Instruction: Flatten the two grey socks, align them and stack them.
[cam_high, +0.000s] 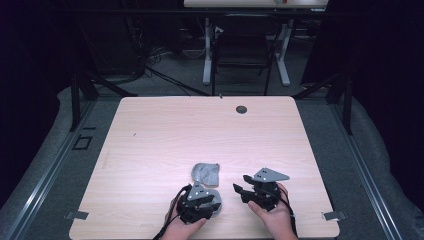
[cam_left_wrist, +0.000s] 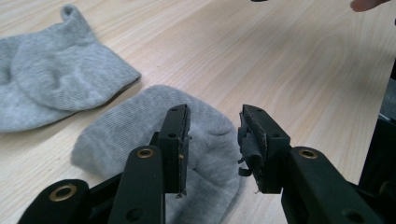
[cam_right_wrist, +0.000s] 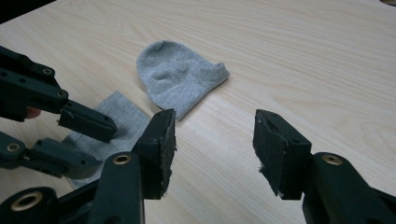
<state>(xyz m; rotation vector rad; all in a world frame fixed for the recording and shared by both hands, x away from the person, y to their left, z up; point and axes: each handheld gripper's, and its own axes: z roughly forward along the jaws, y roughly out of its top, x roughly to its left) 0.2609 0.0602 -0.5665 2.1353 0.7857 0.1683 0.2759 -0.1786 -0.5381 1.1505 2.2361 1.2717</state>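
Note:
Two grey socks lie on the light wooden table (cam_high: 165, 135) near its front edge. One is bunched into a rounded lump (cam_high: 206, 172) (cam_left_wrist: 60, 84) (cam_right_wrist: 180, 77). The other sock (cam_high: 218, 199) (cam_left_wrist: 130, 126) (cam_right_wrist: 121, 116) lies flat just in front of it. My left gripper (cam_high: 202, 200) (cam_left_wrist: 215, 126) (cam_right_wrist: 102, 147) hovers over the flat sock, open, with its pads clear of the cloth. My right gripper (cam_high: 241, 183) (cam_right_wrist: 212, 130) stands open to the right of both socks, pointing toward them over bare wood with nothing between its jaws.
A dark round hole (cam_high: 241, 109) sits near the table's far edge. Metal brackets (cam_high: 333, 215) mark the front corners. Beyond the table stand a dark chair (cam_high: 240, 50) and white desk legs on a grey floor.

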